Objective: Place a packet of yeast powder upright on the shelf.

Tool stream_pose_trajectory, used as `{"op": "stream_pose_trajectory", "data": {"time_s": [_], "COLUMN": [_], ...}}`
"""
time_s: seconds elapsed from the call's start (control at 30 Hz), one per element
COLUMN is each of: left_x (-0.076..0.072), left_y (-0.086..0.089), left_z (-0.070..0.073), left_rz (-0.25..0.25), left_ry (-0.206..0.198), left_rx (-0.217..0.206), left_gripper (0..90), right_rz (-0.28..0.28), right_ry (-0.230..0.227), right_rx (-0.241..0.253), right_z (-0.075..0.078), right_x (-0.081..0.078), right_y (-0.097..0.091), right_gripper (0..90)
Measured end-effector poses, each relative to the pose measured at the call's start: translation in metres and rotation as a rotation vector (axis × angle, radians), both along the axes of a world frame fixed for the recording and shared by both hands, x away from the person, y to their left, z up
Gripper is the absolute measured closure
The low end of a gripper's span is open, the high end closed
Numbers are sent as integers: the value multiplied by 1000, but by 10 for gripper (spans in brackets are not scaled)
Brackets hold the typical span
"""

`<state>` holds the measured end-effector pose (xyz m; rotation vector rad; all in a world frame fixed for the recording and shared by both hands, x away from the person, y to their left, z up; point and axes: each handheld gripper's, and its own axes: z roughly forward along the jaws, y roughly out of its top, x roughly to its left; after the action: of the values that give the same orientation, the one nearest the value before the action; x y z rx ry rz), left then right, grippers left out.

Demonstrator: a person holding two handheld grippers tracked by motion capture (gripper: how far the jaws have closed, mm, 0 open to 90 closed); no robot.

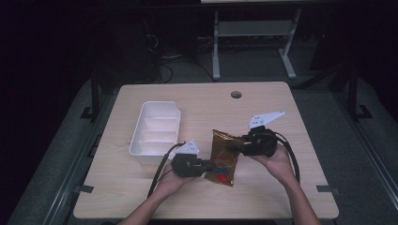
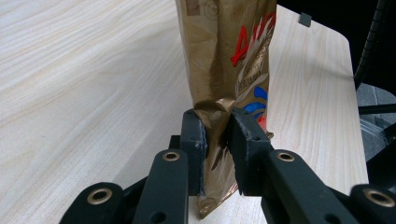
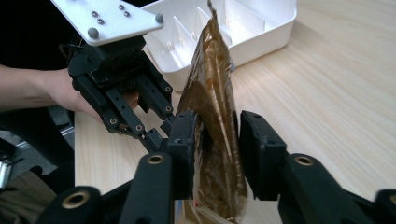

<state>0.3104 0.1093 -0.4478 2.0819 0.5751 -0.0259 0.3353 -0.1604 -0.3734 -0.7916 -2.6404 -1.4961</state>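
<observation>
Both sets of fingers are working on one gold foil pouch [image 1: 224, 157], which I am holding just above the table [image 1: 291, 187], beside the white divided tray [image 1: 139, 145]. From the high view, I am seeing the left gripper [image 1: 206, 165] meeting the pouch at its lower left edge and the right gripper [image 1: 236, 146] meeting its upper right edge. Along the left gripper view, I am seeing the left gripper [image 2: 217, 140] pinching a crumpled edge of the pouch [image 2: 224, 56], pads pressed into the foil. Along the right gripper view, I am seeing the right gripper [image 3: 217, 144] flanking the pouch [image 3: 210, 102]; the left pad is touching the film, while a narrow gap is remaining at the right pad. I am judging the pouch light, soft and slippery; I am favouring the flat sealed edges as grip points.
</observation>
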Motion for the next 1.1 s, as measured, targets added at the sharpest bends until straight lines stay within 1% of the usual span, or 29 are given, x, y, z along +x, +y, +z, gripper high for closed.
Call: {"op": "stream_pose_trajectory", "data": {"time_s": [0.1, 0.17, 0.2, 0.23, 0.27, 0.37, 0.53, 0.67, 0.7, 0.8, 0.83, 0.9, 0.97, 1.1], "left_x": [0, 0, -1, -1, -1, -1, -4, -6, -7, -8, -10, -11, -14, -17], "left_y": [0, 0, 0, 0, 0, 0, 0, 2, 4, 6, 7, 8, 9, 10], "left_z": [0, 0, 0, 0, 0, 0, 2, 3, 2, 2, 2, 2, 3, 4], "left_rz": [-1, -1, -1, -1, -1, -1, 5, 12, 14, 15, 12, 12, 9, 7], "left_ry": [-3, -4, -9, -9, -10, -15, -30, -38, -41, -40, -43, -46, -56, -64], "left_rx": [3, 4, 6, 6, 9, 17, 26, 33, 44, 49, 61, 65, 78, 80], "left_gripper": [759, 759, 759, 758, 756, 741, 697, 665, 654, 628, 621, 608, 587, 553], "right_rz": [9, 10, 12, 12, 12, 19, 31, 28, 24, 7, -1, -8, -28, -48], "right_ry": [12, 18, 27, 27, 27, 30, 38, 29, 24, 1, -2, -3, -7, -7], "right_rx": [-3, -5, -7, -7, -4, -7, -1, -7, -9, -15, -18, -22, -26, -40], "right_z": [-6, -7, -10, -10, -10, -10, -9, -5, -4, 2, 3, 4, 6, 10], "right_x": [1, 1, 2, 2, 1, 1, 1, 0, -1, -2, -2, -1, 1, 3], "right_y": [2, 2, 3, 3, 3, 3, 1, -1, -2, -6, -8, -9, -13, -17], "right_gripper": [641, 642, 673, 673, 716, 771, 812, 820, 821, 825, 826, 826, 828, 828]}}
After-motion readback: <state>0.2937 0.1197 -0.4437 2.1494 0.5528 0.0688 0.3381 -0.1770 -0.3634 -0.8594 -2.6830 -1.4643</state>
